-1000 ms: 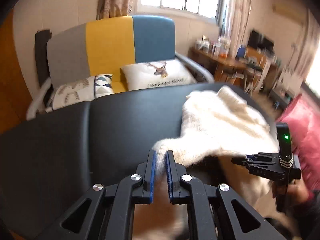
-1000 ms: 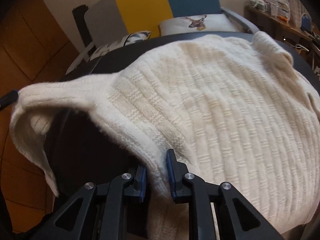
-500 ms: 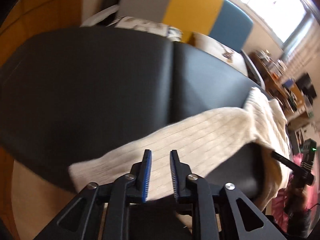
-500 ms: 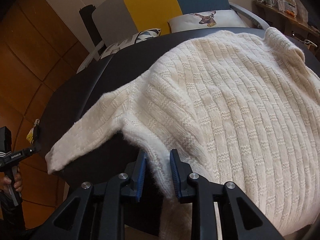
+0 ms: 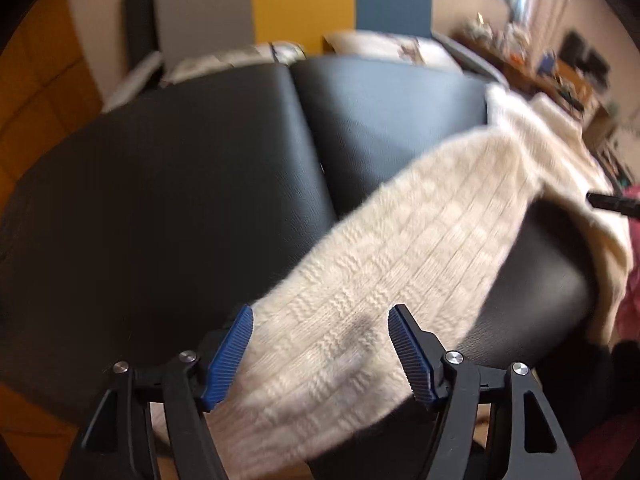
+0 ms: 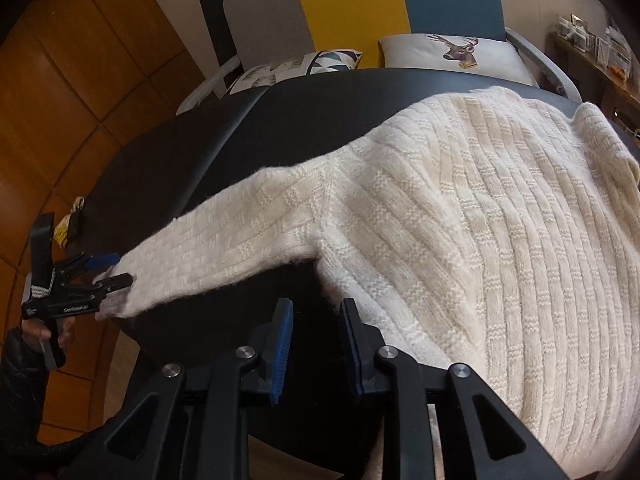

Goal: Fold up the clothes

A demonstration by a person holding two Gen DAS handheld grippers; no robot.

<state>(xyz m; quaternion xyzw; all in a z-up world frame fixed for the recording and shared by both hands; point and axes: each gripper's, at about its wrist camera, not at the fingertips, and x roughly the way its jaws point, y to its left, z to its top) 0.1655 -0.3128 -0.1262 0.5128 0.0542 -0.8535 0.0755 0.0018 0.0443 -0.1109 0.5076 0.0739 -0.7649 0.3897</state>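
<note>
Where the cream sweater (image 6: 460, 216) lies on the black padded counter (image 5: 168, 200), its knit shows raised ribs broken by small blocks, with a fuzzy nap at the edges. The counter is leather-like, smooth, split by one seam. The sweater's body covers the counter's right part; one sleeve (image 5: 380, 280) runs flat and diagonal toward the near left edge, its cuff overhanging.

Left gripper (image 5: 320, 344): jaws opening, standing wide, blue ribbed pads either side of the sleeve and not pressing it. The left view is motion-blurred, so the cuff end is indistinct.

Right gripper (image 6: 316, 336): jaws parted narrowly, the gap showing dark counter; the sweater's side hem lies against the outer face of the right finger, nothing gripped.

The sweater's lower hem is cut off by the right view's edge. A hand (image 6: 44, 332) holding the left gripper is partly out of frame. Behind stands a grey, yellow and blue sofa (image 6: 360, 4) with cushions.
</note>
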